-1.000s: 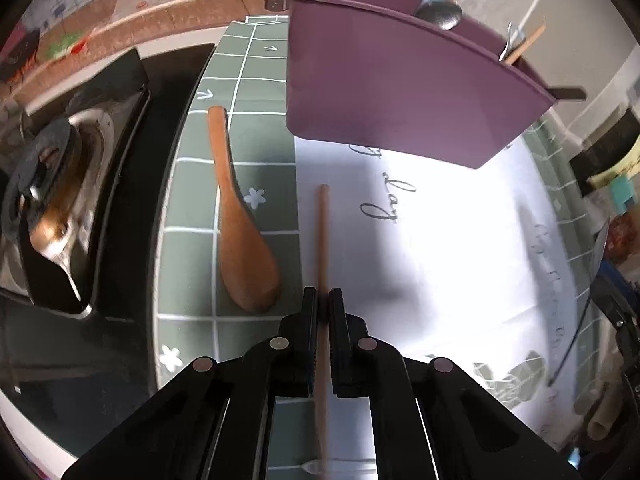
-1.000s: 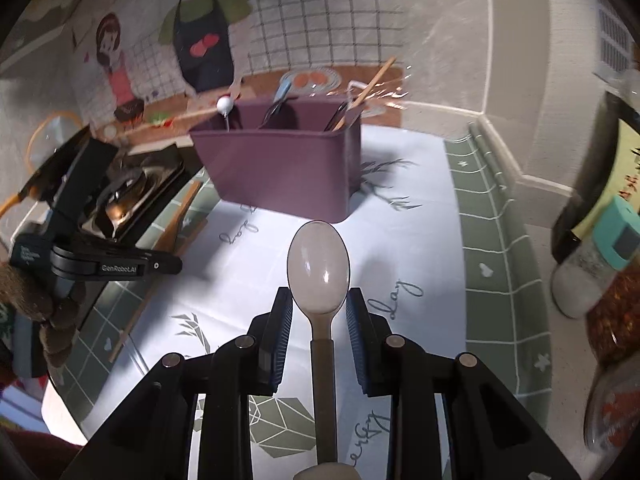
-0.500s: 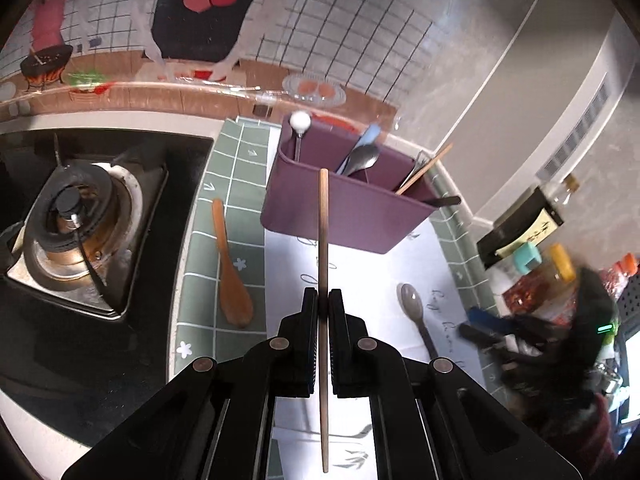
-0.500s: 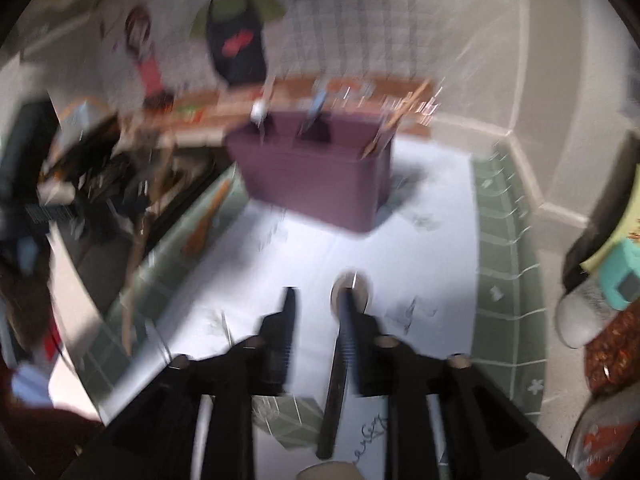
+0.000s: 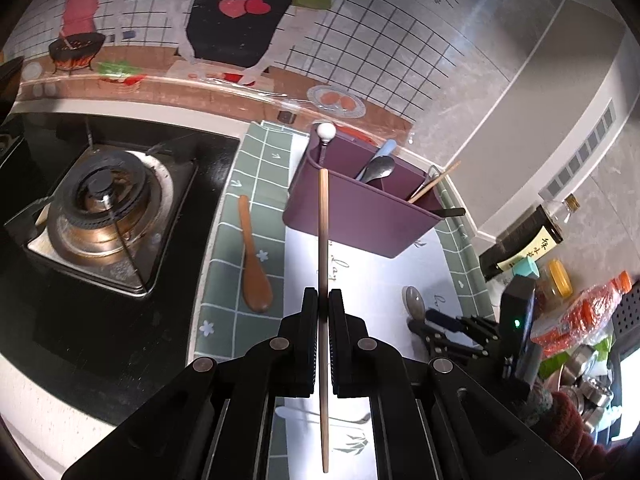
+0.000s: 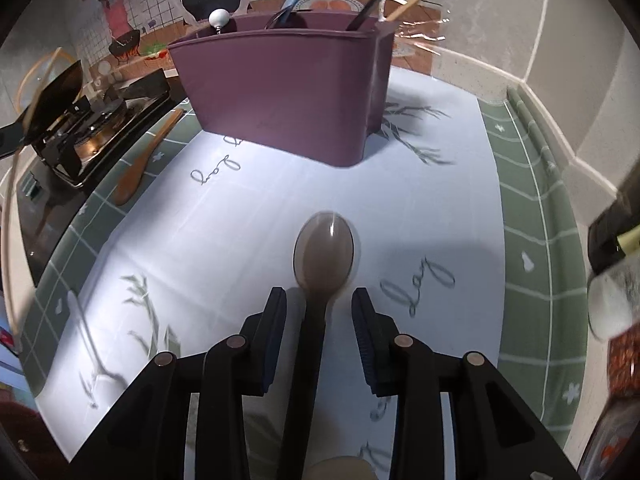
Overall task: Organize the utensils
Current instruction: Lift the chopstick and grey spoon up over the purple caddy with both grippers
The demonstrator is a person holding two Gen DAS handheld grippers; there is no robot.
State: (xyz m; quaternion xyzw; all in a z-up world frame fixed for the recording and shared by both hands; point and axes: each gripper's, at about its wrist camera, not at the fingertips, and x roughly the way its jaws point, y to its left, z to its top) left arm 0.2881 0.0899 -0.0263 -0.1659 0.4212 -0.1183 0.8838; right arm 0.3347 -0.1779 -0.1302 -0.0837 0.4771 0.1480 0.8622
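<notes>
Counter mat (image 6: 248,240) | left gripper (image 5: 324,300) clamps slim wooden chopstick (image 5: 323,240) | right gripper (image 6: 319,308) jaws opening astride grey spoon (image 6: 324,252)

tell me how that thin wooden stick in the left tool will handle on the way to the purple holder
The wooden stick is probably stiff: it juts straight from the left tool without sagging. It looks light, being so thin. Held partway along with length on both sides, it may pivot if its tip bumps the purple holder.

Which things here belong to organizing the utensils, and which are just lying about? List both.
Job: chopstick clamped in left gripper; grey spoon between open right gripper; wooden spoon; purple caddy.

Lying about: gas burner, sauce bottle, orange-capped bottle.
</notes>
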